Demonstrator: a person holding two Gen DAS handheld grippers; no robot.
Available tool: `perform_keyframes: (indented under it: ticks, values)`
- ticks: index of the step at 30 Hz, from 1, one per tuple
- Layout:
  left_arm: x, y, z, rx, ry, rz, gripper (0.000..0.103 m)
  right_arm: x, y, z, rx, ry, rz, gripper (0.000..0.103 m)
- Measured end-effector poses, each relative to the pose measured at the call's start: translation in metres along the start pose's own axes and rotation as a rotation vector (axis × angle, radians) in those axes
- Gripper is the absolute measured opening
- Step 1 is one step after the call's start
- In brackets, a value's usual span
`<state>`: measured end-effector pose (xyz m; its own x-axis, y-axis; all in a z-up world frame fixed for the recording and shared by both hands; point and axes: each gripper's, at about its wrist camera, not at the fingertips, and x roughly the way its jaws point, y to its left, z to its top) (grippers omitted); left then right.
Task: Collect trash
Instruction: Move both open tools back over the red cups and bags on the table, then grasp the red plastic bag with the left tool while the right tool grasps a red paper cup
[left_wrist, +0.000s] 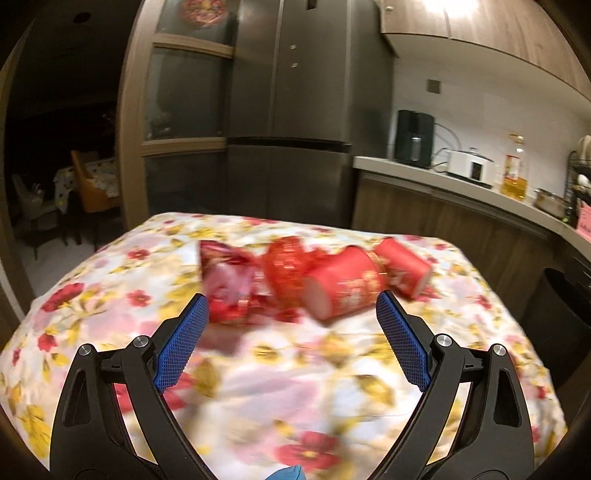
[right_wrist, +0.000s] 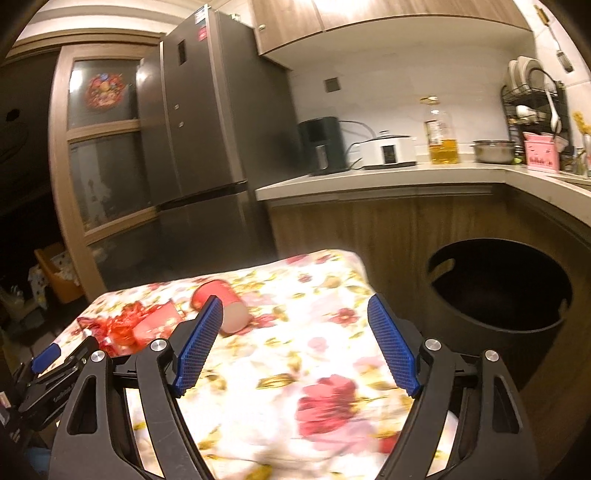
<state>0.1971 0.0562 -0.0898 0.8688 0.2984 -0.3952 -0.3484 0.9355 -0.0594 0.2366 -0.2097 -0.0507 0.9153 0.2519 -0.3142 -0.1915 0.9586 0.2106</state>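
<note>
Both the left gripper (left_wrist: 291, 306) and right gripper (right_wrist: 295, 310) gape wide and empty, poised for the red wrappers and cups (left_wrist: 341, 288) left of the black bin (right_wrist: 498, 291).

No text can be read: gold characters on the red cup (left_wrist: 349, 286) ahead of the left gripper (left_wrist: 291, 314) are blurred beyond reading.

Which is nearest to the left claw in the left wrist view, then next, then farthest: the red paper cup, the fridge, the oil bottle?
1. red paper cup, on the tablecloth, just ahead of the left claw.
2. oil bottle, on the counter, right.
3. fridge, at the back.
</note>
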Motion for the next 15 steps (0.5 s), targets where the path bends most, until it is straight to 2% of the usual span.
perform_keyframes:
  ticks: [3, 5, 9, 15]
  values:
    - [0.008, 0.020, 0.003, -0.025, 0.010, 0.029, 0.090, 0.009, 0.014, -0.003, -0.010, 0.014, 0.026, 0.079]
    - [0.012, 0.028, 0.005, -0.036, 0.012, 0.042, 0.090, 0.014, 0.022, -0.004, -0.017, 0.020, 0.043, 0.084]
    - [0.022, 0.041, 0.008, -0.051, 0.023, 0.058, 0.090, 0.023, 0.039, -0.006, -0.037, 0.031, 0.069, 0.086]
    - [0.044, 0.051, 0.010, -0.070, 0.076, 0.038, 0.090, 0.043, 0.060, -0.010, -0.066, 0.059, 0.106, 0.088]
